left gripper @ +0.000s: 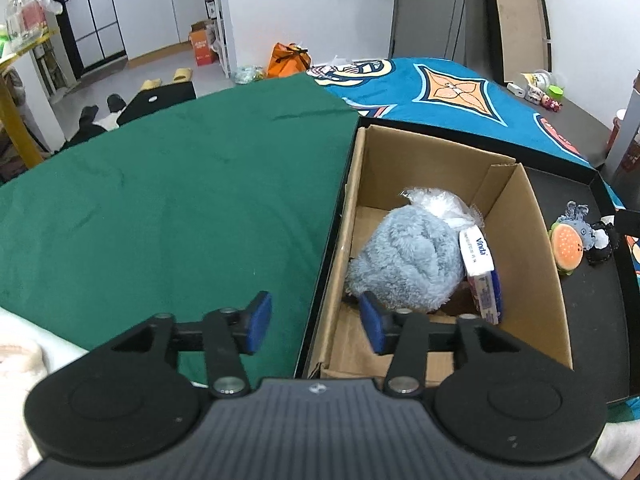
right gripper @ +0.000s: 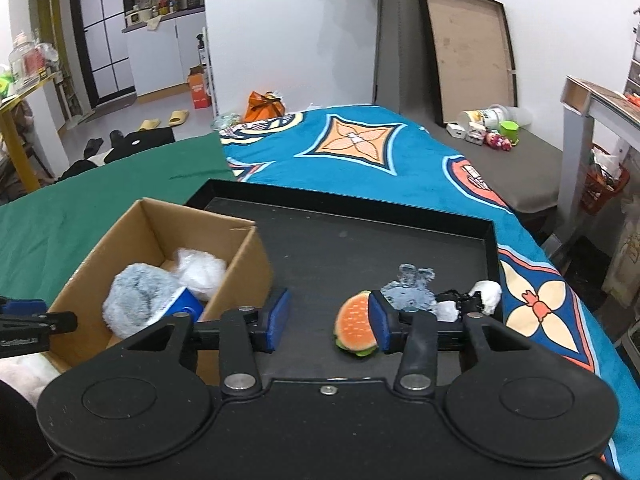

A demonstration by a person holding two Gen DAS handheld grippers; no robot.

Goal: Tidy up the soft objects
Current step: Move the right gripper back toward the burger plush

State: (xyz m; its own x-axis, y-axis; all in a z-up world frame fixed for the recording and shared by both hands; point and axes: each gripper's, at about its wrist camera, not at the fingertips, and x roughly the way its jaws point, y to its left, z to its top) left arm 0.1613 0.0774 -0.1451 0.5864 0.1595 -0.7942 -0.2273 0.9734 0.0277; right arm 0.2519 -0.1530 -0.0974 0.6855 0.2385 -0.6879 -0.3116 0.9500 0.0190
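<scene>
Holding grey plush, tissues, cardboard box, both claws wide

The right gripper hangs open above the black tray, its right pad beside the plush hamburger.

The left tool is hanging with its jaws spread wide, both blue pads facing each other across an empty gap, gripping nothing. The right tool is likewise holding its jaws wide apart, its blue pads bare and clear of contact. In the right wrist view, the left tool's tip is showing at the left edge.
</scene>
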